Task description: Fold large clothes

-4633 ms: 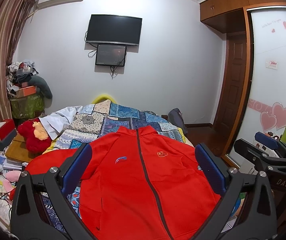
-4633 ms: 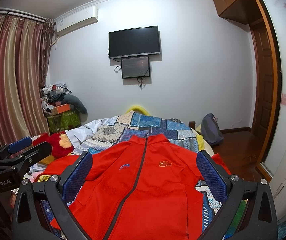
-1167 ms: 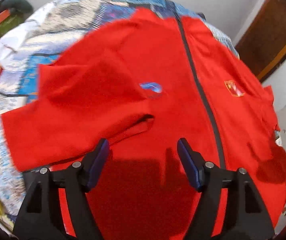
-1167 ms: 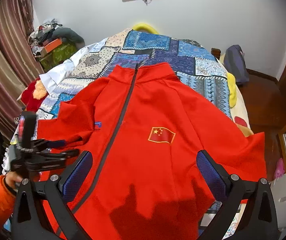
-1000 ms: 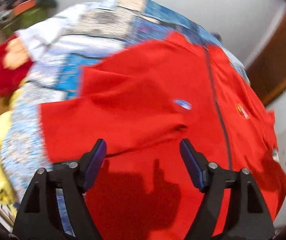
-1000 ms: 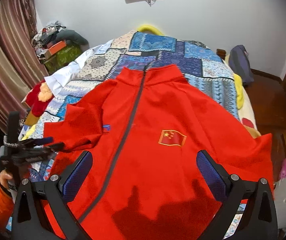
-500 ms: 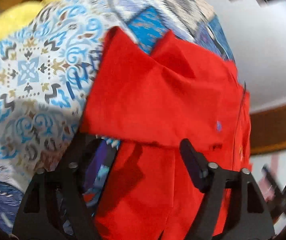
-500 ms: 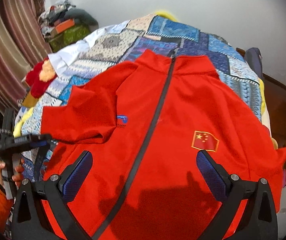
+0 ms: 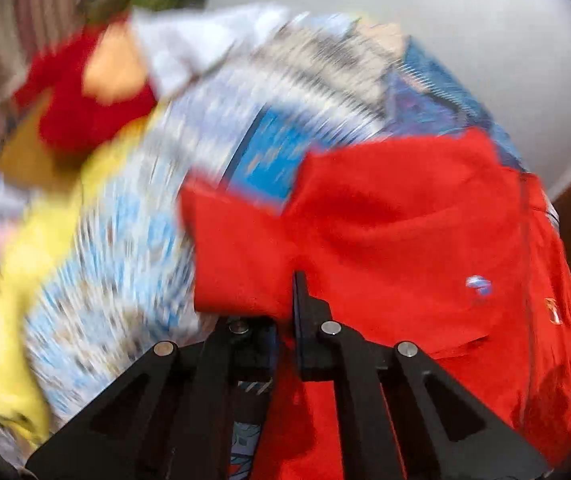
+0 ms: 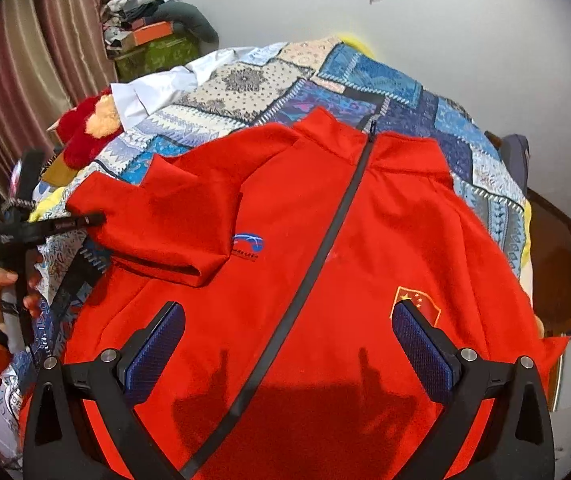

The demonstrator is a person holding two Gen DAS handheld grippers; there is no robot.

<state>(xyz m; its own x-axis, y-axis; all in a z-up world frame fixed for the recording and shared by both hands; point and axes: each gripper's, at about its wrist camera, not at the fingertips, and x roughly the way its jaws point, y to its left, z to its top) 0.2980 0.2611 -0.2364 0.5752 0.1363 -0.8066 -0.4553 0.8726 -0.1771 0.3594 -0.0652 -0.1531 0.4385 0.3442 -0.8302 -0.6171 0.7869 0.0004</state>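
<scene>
- One red jacket [image 10: 325, 248] lay front-up on the patchwork quilt [image 10: 365, 76], zipped, its one visible sleeve [image 10: 157, 224] folded across the chest.
- Two grippers showed: the left gripper [image 9: 285, 304] had its jaws pinched together on the sleeve's edge at the jacket's side.
- The right gripper [image 10: 285, 344] hovered above the jacket's lower front, jaws spread wide, holding nothing.
- One red plush toy [image 10: 85, 128] sat beyond the jacket's folded sleeve.

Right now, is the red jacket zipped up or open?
Zipped up. The dark zipper on the jacket runs closed up to the collar.
</scene>
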